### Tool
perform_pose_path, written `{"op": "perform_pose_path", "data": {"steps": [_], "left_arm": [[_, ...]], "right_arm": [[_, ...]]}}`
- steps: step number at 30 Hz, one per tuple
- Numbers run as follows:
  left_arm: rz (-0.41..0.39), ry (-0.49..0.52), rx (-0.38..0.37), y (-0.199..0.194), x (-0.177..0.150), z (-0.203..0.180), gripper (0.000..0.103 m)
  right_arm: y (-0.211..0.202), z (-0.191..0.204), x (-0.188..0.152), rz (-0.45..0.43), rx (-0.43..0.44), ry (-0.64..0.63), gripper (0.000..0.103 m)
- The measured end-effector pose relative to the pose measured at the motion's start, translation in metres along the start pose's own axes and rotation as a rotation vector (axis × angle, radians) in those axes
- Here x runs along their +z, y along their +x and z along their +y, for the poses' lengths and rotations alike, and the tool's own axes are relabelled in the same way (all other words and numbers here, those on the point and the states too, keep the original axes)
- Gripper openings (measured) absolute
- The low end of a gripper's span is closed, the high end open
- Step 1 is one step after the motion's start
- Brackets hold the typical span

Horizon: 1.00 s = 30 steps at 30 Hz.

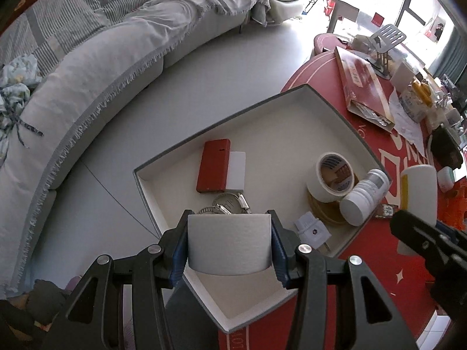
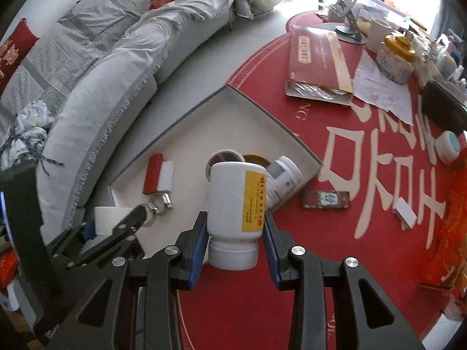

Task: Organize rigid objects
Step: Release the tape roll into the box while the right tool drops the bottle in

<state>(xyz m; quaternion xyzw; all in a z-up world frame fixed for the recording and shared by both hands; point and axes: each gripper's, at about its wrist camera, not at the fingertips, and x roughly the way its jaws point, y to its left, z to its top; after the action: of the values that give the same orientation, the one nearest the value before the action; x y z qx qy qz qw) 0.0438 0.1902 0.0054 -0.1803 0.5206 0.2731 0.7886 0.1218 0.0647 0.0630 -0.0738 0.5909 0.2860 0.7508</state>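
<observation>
My left gripper (image 1: 229, 221) is shut on a white cylinder (image 1: 227, 245), held over the near corner of an open box (image 1: 335, 110) with a white inside. The box holds a red case (image 1: 213, 166), a wristwatch (image 1: 230, 204), a tape roll (image 1: 332, 175), a lying white bottle (image 1: 364, 198) and a white plug (image 1: 312, 229). My right gripper (image 2: 235, 215) is shut on a white bottle with a yellow label (image 2: 236, 201), cap toward the camera, above the box's (image 2: 175, 125) near edge. The left gripper (image 2: 140, 218) shows at the left of the right wrist view.
The box lies on a red round table (image 2: 350, 262). On the cloth lie a small dark packet (image 2: 325, 199), a white card box (image 2: 405, 215), a teal-lidded jar (image 2: 448, 145), a long red box (image 2: 318, 61) and a yellow-lidded jar (image 2: 394, 58). A grey sofa (image 1: 102, 87) curves behind.
</observation>
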Motion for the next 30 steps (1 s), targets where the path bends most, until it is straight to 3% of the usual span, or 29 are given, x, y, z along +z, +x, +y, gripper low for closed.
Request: {"op": "perform_pose_path", "data": {"steps": [11,15,27,28,30], "left_arm": [[0.030,-0.015,0.021,0.021,0.013,0.006,0.052],[0.041,-0.002,0.024,0.032,0.017,-0.001,0.052],[0.073,0.023,0.046,0.057,0.012,-0.002,0.052],[0.073,0.034,0.057,0.058,0.011,-0.003,0.058],[0.076,0.040,0.064,0.061,0.010,-0.004,0.078]], "right_arm": [[0.019,0.013,0.023,-0.024,0.054,0.001,0.038],[0.031,0.021,0.034,-0.021,0.031,-0.024,0.038],[0.074,0.036,0.041,0.067,0.041,-0.079,0.038],[0.077,0.036,0.041,0.074,0.039,-0.081,0.038],[0.081,0.036,0.041,0.082,0.032,-0.089,0.038]]}}
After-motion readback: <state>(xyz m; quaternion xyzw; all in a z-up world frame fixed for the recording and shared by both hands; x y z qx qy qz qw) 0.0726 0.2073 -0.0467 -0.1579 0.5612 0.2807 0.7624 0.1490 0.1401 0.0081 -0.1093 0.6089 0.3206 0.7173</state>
